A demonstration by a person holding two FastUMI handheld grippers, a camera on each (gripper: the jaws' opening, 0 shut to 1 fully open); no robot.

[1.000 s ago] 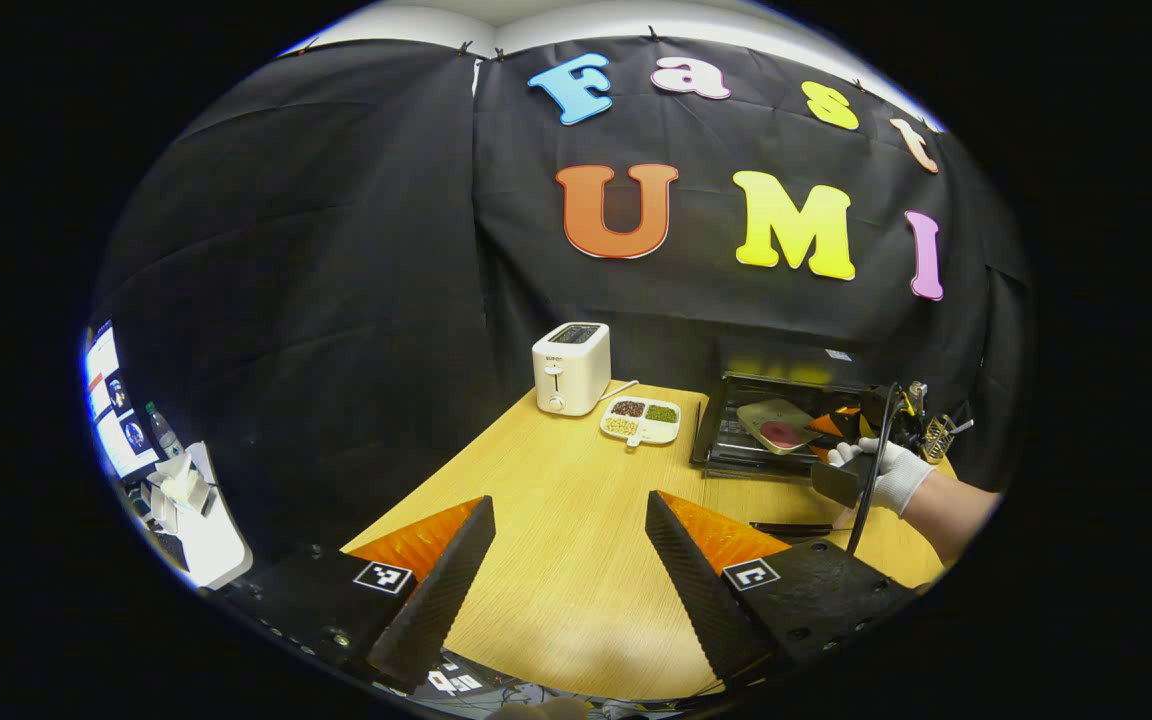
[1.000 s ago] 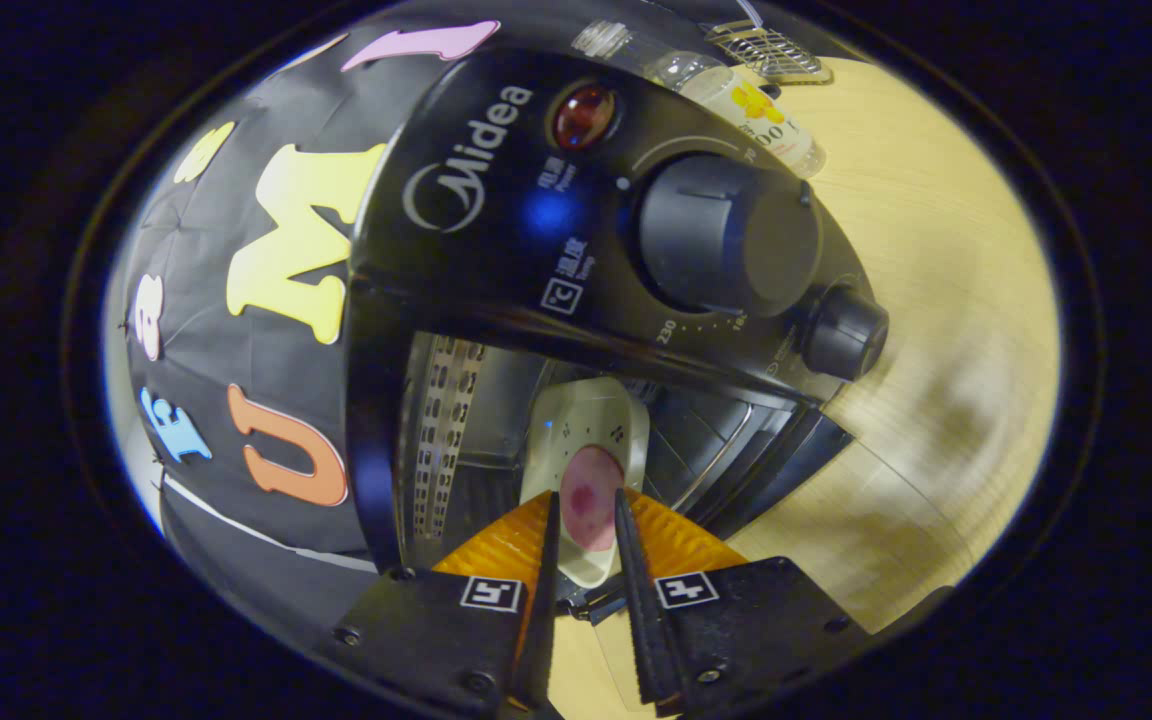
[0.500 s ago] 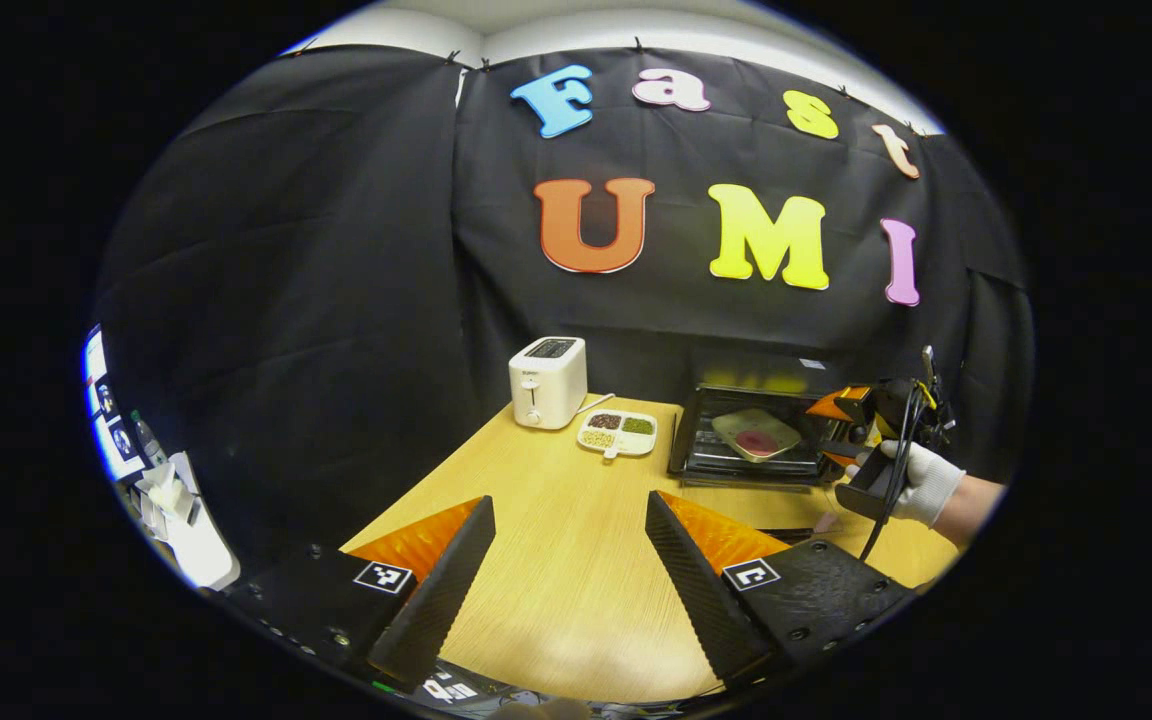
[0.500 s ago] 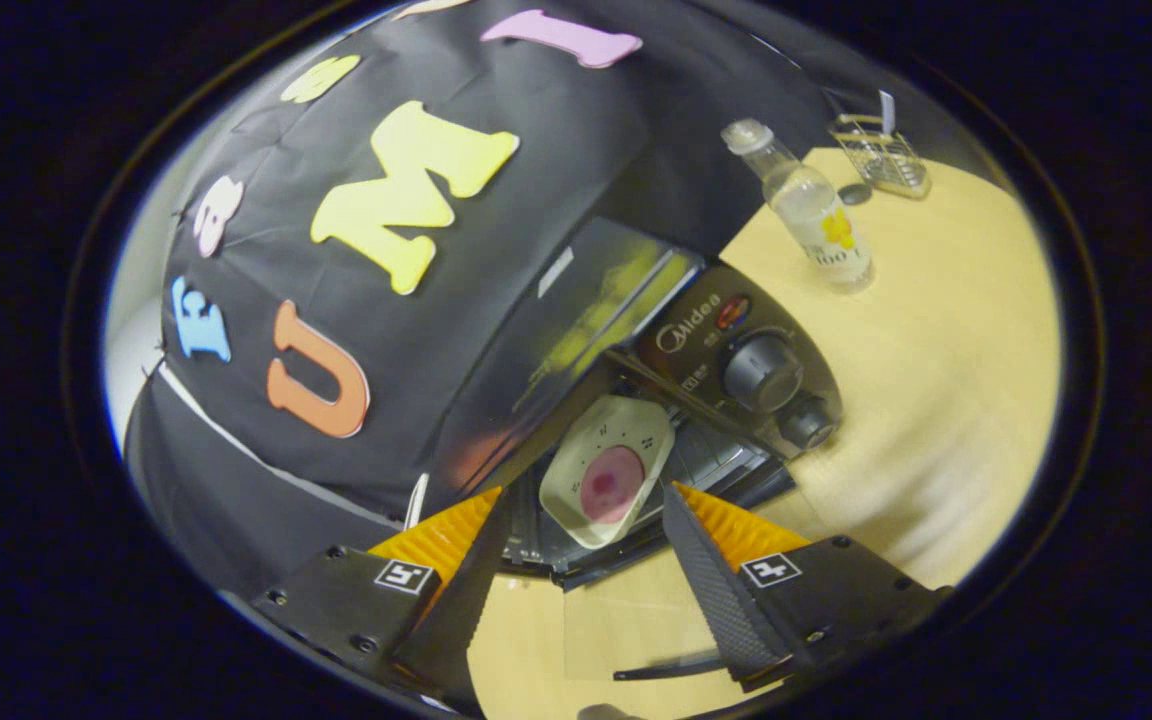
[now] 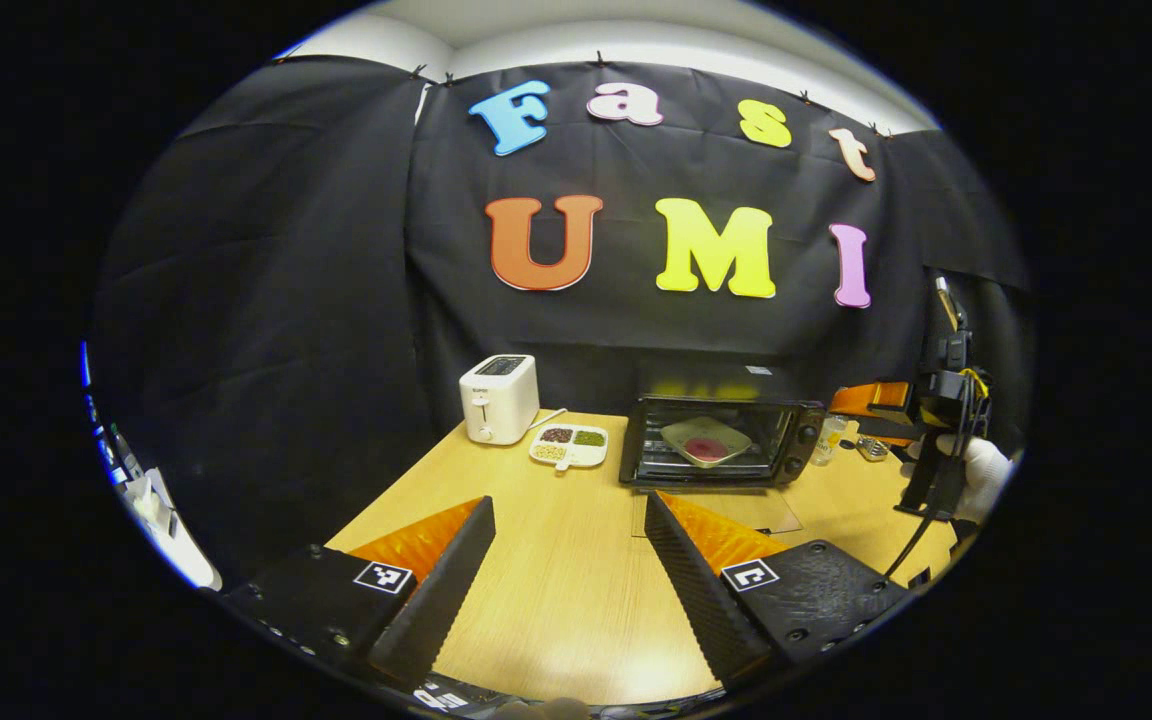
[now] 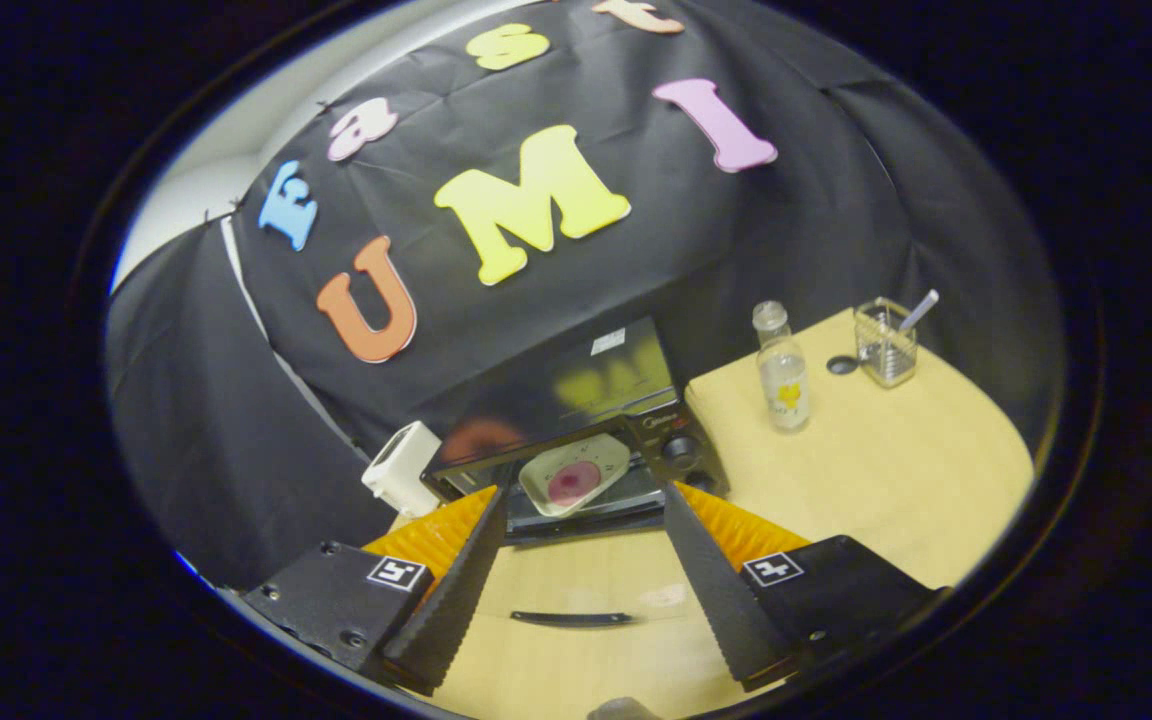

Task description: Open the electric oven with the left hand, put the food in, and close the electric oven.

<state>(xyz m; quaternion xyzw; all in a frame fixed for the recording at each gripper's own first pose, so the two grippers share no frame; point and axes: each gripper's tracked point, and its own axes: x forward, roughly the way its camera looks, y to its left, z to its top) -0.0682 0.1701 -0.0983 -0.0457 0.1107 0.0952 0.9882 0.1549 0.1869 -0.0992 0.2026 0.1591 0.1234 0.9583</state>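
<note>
Walls: black cloth (image 5: 266, 300) hung on all sides, creased, clipped along its top edge.
Ceiling strip: pale white wall (image 5: 636, 35) above the cloth, brightly lit.
Corner: vertical gap in the cloth (image 6: 256, 290) where two panels meet, white showing through.
Desk: light wood grain desk (image 5: 556, 580), bare over most of its near half; soft glare patch near the front edge.
Desk, right gripper view: same pale wood (image 6: 896, 470), curved edge against dark surroundings.
Light: overhead, even; the cloth stays dim.
</note>
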